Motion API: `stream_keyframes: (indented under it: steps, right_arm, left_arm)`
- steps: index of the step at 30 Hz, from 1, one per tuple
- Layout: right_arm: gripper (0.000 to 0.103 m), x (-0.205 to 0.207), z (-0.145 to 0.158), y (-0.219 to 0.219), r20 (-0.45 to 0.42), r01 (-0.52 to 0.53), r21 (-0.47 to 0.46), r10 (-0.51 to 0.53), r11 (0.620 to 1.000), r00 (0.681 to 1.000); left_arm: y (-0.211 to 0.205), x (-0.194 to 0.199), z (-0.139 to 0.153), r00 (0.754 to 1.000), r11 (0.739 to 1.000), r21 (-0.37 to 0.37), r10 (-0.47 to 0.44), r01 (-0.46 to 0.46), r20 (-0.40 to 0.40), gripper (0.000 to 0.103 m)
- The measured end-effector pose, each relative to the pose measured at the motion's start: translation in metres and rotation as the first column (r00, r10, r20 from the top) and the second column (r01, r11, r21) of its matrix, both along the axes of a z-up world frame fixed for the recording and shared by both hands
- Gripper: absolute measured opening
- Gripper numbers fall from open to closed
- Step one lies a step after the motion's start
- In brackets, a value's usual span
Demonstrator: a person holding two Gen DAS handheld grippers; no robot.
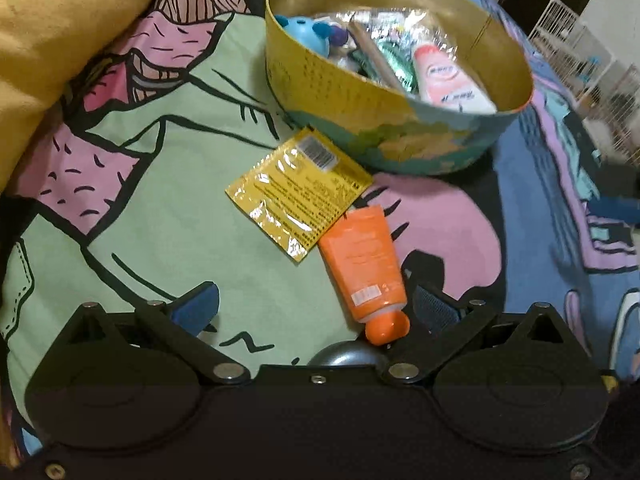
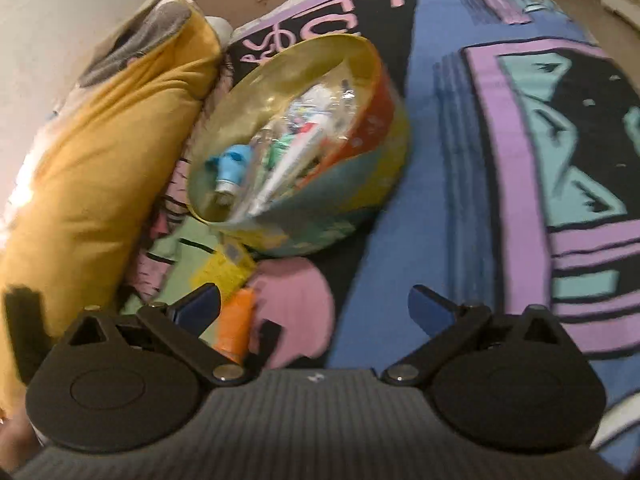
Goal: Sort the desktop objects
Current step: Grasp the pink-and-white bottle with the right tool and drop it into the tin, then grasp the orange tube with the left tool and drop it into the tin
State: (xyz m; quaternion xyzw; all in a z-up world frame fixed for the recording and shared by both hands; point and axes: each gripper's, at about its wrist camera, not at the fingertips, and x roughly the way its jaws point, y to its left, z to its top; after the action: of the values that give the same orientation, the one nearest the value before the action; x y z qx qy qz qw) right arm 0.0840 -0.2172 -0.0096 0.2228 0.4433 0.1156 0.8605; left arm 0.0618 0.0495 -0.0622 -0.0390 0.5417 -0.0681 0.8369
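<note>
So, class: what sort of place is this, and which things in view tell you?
Probably a bed or sofa at home, not a desk. The round tin and orange tube lie on a soft patterned cover, with a yellow pillow alongside.

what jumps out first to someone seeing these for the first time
The round bowl with its gold inside sits on the loud cartoon-print blanket, already full of small items like a pink tube. Just in front of it lie a yellow sachet and an orange tube, its cap near the open left gripper.
</note>
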Motion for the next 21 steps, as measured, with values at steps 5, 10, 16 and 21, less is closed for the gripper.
stream_keyframes:
  steps: [5, 10, 16, 21]
  right_arm:
    - [0.102, 0.002, -0.002, 0.013, 0.034, -0.027, -0.158, 0.033, 0.987, 0.999]
    - [0.103, 0.005, -0.001, 0.008, 0.034, -0.031, -0.122, 0.035, 0.992, 0.999]
    - [0.102, 0.009, -0.006, 0.004, 0.030, -0.021, -0.121, 0.025, 0.992, 0.999]
    - [0.102, 0.014, -0.010, 0.005, 0.024, -0.027, -0.138, 0.031, 0.990, 0.999]
  left_arm:
    - [-0.014, 0.010, -0.002, 1.000, 1.000, 0.006, 0.025, -0.026, 0.018, 0.103]
    - [-0.038, 0.027, -0.033, 0.997, 0.998, -0.006, 0.060, -0.060, -0.047, 0.103]
    - [-0.059, 0.023, -0.044, 0.998, 0.993, 0.098, 0.058, -0.058, 0.001, 0.097]
    - [-0.044, 0.023, -0.027, 0.998, 0.996, 0.073, 0.059, -0.060, 0.015, 0.044]
